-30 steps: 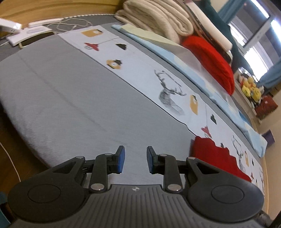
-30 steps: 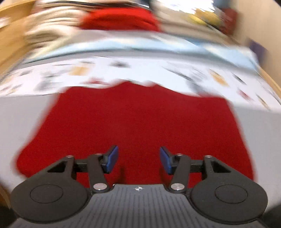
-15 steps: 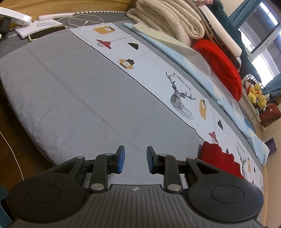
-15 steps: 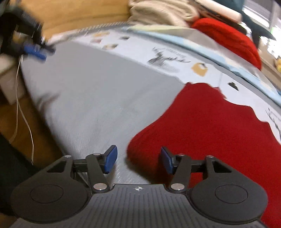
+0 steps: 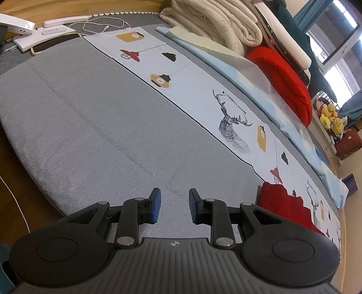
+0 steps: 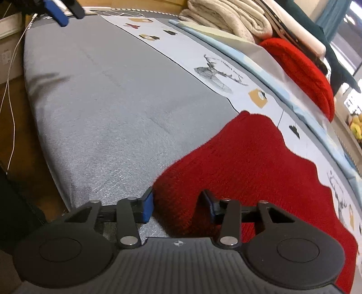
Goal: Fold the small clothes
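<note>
The red knitted garment lies spread flat on the grey mattress, its far edge overlapping the white printed sheet that runs along the mattress. Its near left corner sits at the front edge of the mattress, right at the right gripper. That corner lies between the 2 blue-padded fingers: the left pad stands just at the garment's edge and the right one is over the red knit. The jaws have just been closing, with the corner of the garment between them, but whether the pads already press the fabric cannot be told from this view.

Seen from the left wrist camera, the same garment shows only as a red patch at the right, beyond that gripper's right arm. The left gripper hovers over bare grey mattress to the left of the garment, well apart from it, its jaws a narrow gap apart with nothing between them.

Beyond the garment, past the printed sheet, a light blue sheet lies along the far side of the mattress. On it rest a stack of cream blankets and a red cushion. At the mattress's far left corner lie white cables.
</note>
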